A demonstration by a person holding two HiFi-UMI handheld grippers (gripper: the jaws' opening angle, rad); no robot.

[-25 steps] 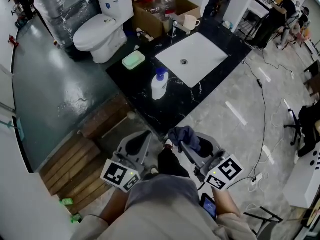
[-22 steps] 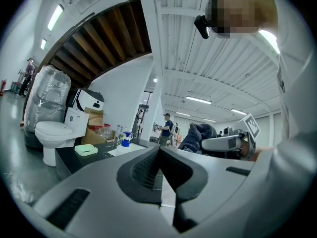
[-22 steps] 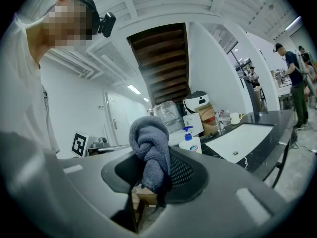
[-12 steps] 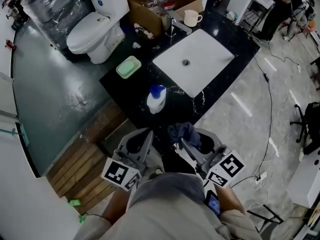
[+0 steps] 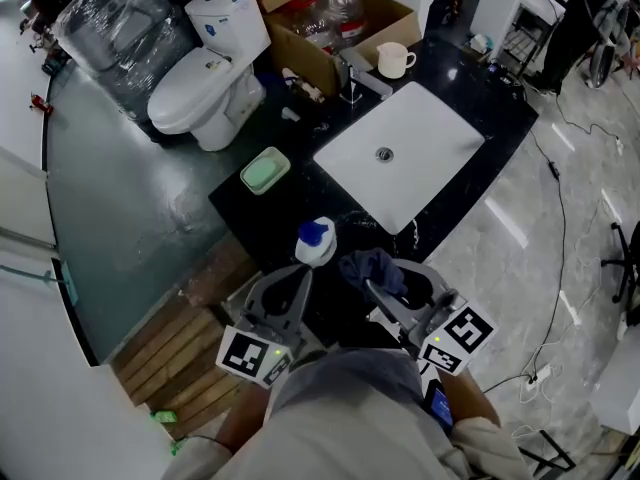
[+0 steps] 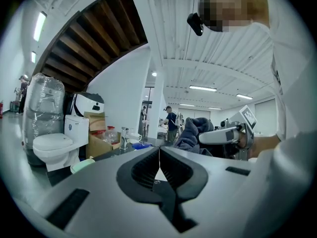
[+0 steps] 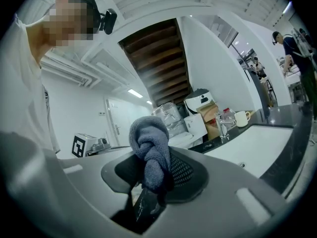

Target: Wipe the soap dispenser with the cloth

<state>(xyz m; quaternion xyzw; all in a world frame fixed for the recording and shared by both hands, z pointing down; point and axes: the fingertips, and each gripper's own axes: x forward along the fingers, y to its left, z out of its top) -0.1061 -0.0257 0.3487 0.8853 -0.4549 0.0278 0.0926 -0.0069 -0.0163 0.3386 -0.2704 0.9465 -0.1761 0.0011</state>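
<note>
One black counter is the biggest thing here. One toilet stands beyond its far-left end, and one white sink is set into its top.

One soap dispenser, a white bottle with a blue pump head, stands upright near the front edge of the counter. It is left of the sink and just ahead of the two grippers. It looks like light plastic, stiff in the body and probably slick. It seems tall enough to tip under a sideways rub. I judge it best steadied around the body below the pump, since the pump head would likely sink if pressed.

One dark cloth is soft, limp and bunched into a wad, so it should mould around the bottle. The right gripper is clamped on the cloth's lower part, and the wad stands above the jaws. The left gripper has its jaws pressed together on nothing. It would have to open before it could brace the bottle.

The smallest things are one green soap dish and one mug.
</note>
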